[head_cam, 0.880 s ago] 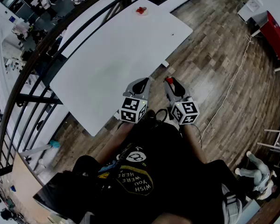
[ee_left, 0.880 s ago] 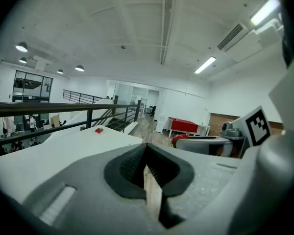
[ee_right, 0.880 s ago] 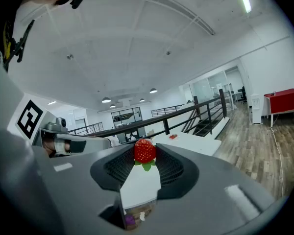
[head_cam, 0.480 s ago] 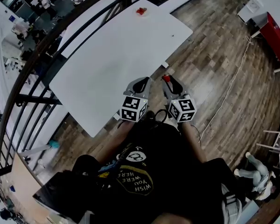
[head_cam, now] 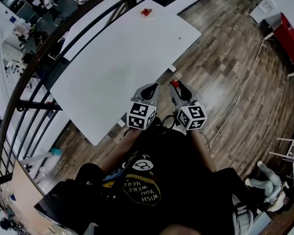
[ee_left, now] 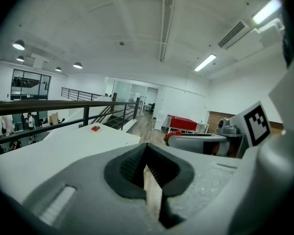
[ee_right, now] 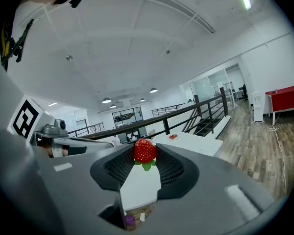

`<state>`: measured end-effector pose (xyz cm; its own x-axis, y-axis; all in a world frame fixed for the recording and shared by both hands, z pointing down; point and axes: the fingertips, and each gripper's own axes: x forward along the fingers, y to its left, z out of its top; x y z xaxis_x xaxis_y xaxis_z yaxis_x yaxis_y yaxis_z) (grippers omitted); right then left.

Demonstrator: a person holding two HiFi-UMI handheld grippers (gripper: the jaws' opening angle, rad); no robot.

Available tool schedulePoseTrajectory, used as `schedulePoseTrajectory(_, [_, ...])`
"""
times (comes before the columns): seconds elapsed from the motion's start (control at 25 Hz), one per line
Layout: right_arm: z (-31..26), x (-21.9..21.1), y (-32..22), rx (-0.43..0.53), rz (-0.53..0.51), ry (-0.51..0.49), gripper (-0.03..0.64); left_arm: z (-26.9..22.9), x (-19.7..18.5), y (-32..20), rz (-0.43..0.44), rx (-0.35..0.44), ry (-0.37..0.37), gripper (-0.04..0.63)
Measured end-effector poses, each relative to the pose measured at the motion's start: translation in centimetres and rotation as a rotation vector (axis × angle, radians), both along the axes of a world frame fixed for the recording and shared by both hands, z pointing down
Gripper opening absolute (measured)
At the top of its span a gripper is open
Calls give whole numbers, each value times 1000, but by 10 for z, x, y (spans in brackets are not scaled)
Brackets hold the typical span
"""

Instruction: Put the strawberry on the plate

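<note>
My right hand-held gripper (ee_right: 145,147) pinches the strawberry (ee_right: 145,152) at its tips, long axis along the jaws, leaves rearward, point outward; my left hand-held gripper (ee_left: 146,147) closed, empty.

**A:** Entry one: any text that can be read?

**B:** One item. A black shirt (head_cam: 174,160), worn by the person, seen in the head view. A yellowish print (head_cam: 146,189) on the front reads "WISH YOU WERE HERE". It is stacked in lines and appears upside down from the camera.

**A:** Anything with it?

**B:** A round emblem (head_cam: 143,164) beside the wording. Its lettering is too small to read.

**A:** The two cubes?

**B:** Left cube (head_cam: 140,115) and right cube (head_cam: 193,117) carry black-and-white square patterns only, with no letters or numbers. The faces seen in the gripper views look the same.

**A:** The room beyond?

**B:** Any signs there are too small and blurred to read.
</note>
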<state>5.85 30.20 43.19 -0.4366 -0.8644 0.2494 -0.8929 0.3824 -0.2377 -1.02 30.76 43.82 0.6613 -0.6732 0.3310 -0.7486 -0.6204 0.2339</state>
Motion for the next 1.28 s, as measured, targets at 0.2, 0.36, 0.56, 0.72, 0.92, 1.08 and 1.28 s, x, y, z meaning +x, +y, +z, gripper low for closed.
schedulePoseTrajectory(0.2, [1,20,-6,-1,-10,-19,138,1,17,-5,-19,-1,-13,3])
schedulePoseTrajectory(0.36, [5,26,-11,-7,-46,-47,138,5,22,-6,-63,-1,-25,3])
schedulePoseTrajectory(0.56, [9,29,-14,-36,-81,-65,138,8,26,-3,-89,-15,-46,3])
schedulePoseTrajectory(0.72, [15,31,-28,-48,-77,-44,138,13,24,-19,-91,-35,-43,3])
schedulePoseTrajectory(0.92, [20,26,-65,-56,-59,-16,138,12,21,-56,-70,-21,-47,3])
schedulePoseTrajectory(1.08, [19,6,-99,-51,-73,25,138,5,11,-95,-69,-1,-28,3])
schedulePoseTrajectory(1.28, [18,-14,-141,-36,-72,97,138,0,-2,-140,-71,16,-1,3])
